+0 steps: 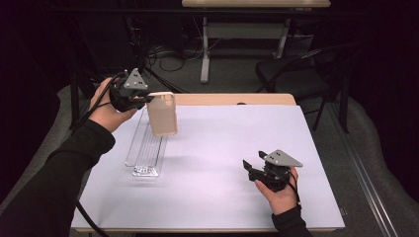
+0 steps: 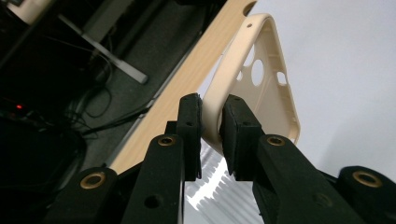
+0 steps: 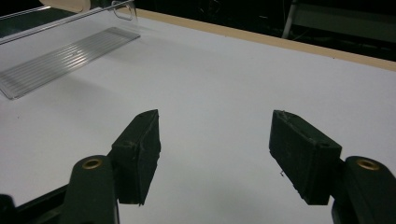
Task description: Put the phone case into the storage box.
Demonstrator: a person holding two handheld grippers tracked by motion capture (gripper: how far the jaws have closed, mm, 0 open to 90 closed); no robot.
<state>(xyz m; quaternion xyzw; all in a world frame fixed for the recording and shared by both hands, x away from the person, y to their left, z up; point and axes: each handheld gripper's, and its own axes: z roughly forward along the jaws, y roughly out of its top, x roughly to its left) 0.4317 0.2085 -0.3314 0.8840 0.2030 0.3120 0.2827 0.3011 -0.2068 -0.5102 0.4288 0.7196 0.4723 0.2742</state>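
High view: one phone case (image 1: 162, 114), one clear tray (image 1: 146, 148)

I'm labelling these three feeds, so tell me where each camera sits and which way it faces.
High view: above the person's side, looking forward and down on the table; both forearms, the left gripper and right gripper show.
Left gripper view: on the left gripper, looking along its jaws, shut on the beige phone case.
Right gripper view: on the right gripper, low, looking across the table toward the clear tray; its open jaws show.
Shared: all three show the tray; high and left views, the case.
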